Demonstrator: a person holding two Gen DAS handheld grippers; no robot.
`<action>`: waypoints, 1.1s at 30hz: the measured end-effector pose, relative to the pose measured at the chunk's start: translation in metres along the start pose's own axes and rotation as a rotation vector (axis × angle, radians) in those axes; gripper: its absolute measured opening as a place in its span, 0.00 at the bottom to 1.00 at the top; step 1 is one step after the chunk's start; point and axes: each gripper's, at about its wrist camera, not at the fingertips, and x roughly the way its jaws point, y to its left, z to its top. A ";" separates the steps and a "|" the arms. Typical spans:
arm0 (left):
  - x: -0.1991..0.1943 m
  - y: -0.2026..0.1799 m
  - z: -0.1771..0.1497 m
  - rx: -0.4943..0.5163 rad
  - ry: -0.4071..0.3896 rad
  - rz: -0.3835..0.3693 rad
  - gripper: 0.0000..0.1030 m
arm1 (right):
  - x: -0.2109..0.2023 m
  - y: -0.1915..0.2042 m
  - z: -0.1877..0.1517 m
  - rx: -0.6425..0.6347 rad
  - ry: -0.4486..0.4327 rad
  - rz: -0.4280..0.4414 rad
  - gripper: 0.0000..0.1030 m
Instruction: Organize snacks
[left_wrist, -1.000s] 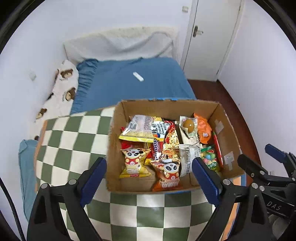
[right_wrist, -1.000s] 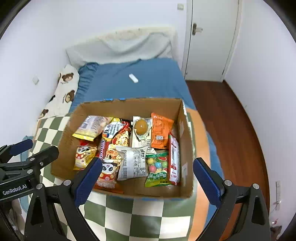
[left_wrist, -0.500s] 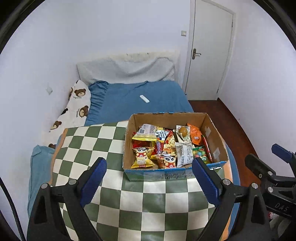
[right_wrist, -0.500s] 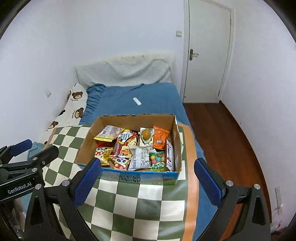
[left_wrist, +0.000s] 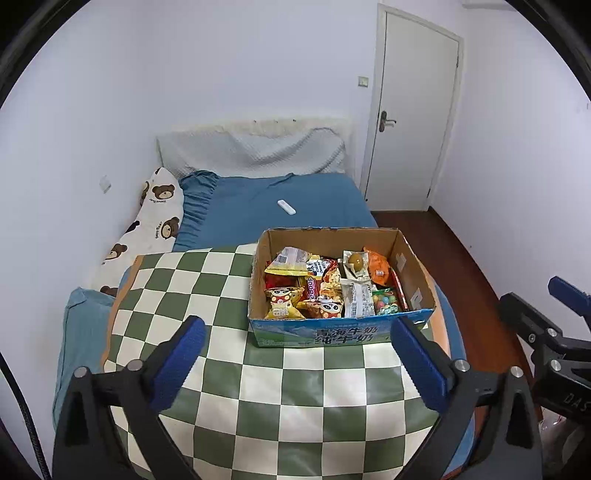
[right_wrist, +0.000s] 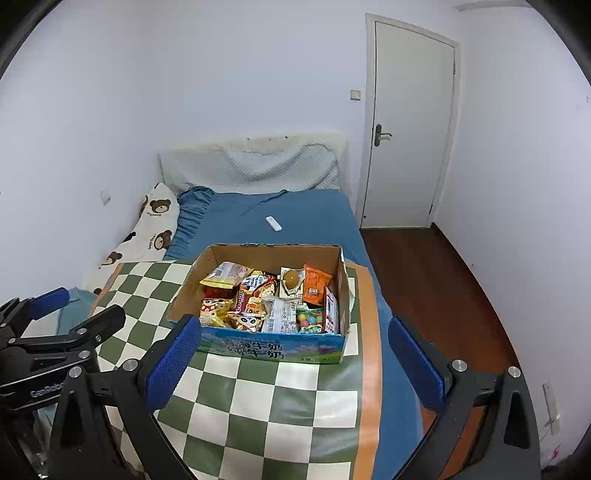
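From the left wrist view, I saw my left gripper (left_wrist: 297, 360) low in the picture with its blue pads far apart. Its jaws were opening, and nothing was between them. I think I kept them wide so they would be ready for a snack pack. The box (left_wrist: 340, 334) sat on the check cloth (left_wrist: 229, 288), which lay over the foot of the bed (left_wrist: 258, 199). The cloth gave the box a flat place to rest, I think. The snacks (left_wrist: 332, 286) were all inside the box, packed side by side, so none could slide off. Two panda packs lay at the front edge, an orange pack sat at the back right, and a candy bag sat at the front right. My right gripper (left_wrist: 546, 325) showed at the right edge, well apart from the box. A small white remote (left_wrist: 286, 206) lay on the blue sheet behind the box.

From the right wrist view, my right gripper (right_wrist: 295, 360) was empty too, its pads wide apart with only cloth showing between them. The box (right_wrist: 280, 345) was just past its left pad, with the snacks (right_wrist: 269, 299) still inside. My left gripper (right_wrist: 55, 325) showed at the left edge, over the cloth. Both grippers were back from the box, so I could see every pack at once. To me, the job looked done or nearly done, since no snack lay out on the cloth.
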 end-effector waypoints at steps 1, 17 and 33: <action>-0.001 0.000 0.000 0.000 -0.003 0.000 1.00 | 0.000 -0.001 -0.001 0.003 0.001 0.000 1.00; 0.023 0.000 0.005 -0.007 0.002 0.022 1.00 | 0.025 -0.010 0.001 0.042 -0.001 -0.022 1.00; 0.104 -0.001 0.018 0.003 0.088 0.078 1.00 | 0.114 -0.014 0.000 0.069 0.068 -0.061 1.00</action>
